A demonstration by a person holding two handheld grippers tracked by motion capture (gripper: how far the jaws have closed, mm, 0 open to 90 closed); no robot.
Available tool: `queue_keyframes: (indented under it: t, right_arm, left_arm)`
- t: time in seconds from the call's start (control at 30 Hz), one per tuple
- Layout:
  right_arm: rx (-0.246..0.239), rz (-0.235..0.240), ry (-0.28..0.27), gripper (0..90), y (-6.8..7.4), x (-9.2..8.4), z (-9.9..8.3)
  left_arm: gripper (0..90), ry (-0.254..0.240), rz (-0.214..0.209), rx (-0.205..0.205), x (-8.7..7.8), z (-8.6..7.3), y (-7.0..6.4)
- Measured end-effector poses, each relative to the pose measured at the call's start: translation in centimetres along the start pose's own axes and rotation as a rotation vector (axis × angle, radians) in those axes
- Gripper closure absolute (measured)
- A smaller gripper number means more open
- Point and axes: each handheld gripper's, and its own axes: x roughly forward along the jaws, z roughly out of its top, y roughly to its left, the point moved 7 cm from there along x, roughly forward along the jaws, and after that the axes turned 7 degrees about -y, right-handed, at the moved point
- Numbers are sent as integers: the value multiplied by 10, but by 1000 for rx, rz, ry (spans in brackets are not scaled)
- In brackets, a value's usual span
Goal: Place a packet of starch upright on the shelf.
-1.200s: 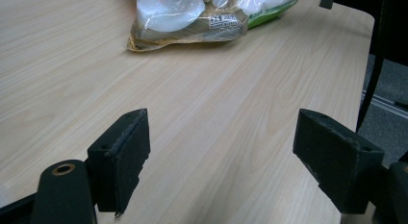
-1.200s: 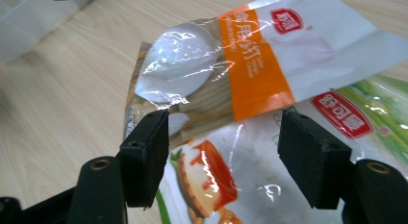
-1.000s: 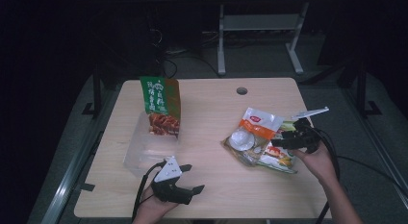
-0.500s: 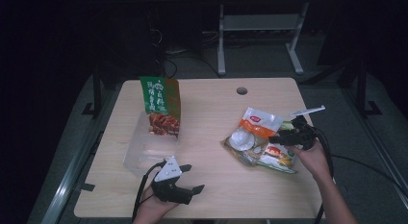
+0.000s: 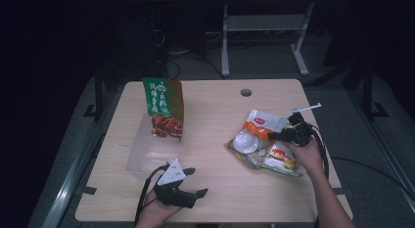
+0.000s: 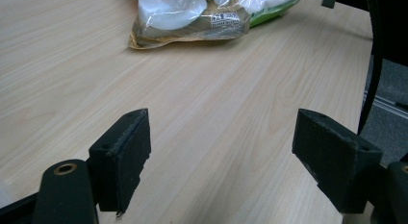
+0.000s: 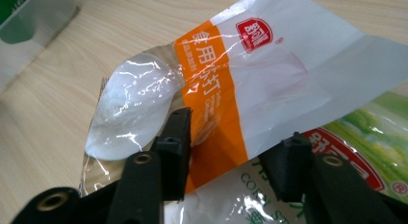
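My right gripper is down over the white plastic pouch with the orange band and red logo. The pouch lies on top of the pile of packets just ahead of me, its lower edge running between my jaws. They have just been closing around that edge, but the pads do not yet press it, so nothing is held.

The pouch looks light, limp and glossy. I expect it to crinkle, sag from wherever I pinch it and slide if the grip is shallow. The flat orange band, away from the bulging powder-filled end to the left of my jaws, seems the best place to bite. Under it, to the right, lies a green-and-white packet.

My left gripper rests spread wide over bare wooden tabletop, empty.
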Motion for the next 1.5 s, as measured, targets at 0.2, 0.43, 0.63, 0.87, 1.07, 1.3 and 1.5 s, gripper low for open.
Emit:
queue_keyframes:
  t: [0.2,0.43,0.63,0.87,1.07,1.3,1.5]
  right_arm:
    - [12,18,-29,739,2,-3,4]
    - [16,79,-71,883,10,-9,6]
    - [-47,99,-124,893,28,-18,11]
    - [-123,103,-166,893,47,-27,10]
    - [-187,132,-222,895,66,-34,2]
    - [-291,156,-232,897,85,-38,2]
    - [-342,198,-221,898,97,-39,9]
  left_arm:
    - [215,-7,3,-2,-1,1,1]
    - [217,-2,1,3,0,1,0]
    - [218,2,-2,1,2,0,-2]
    - [219,11,-8,2,4,-1,-4]
    - [219,14,-21,8,5,-1,-6]
    - [219,15,-59,7,15,1,-18]
    - [214,6,-50,-2,24,11,-16]
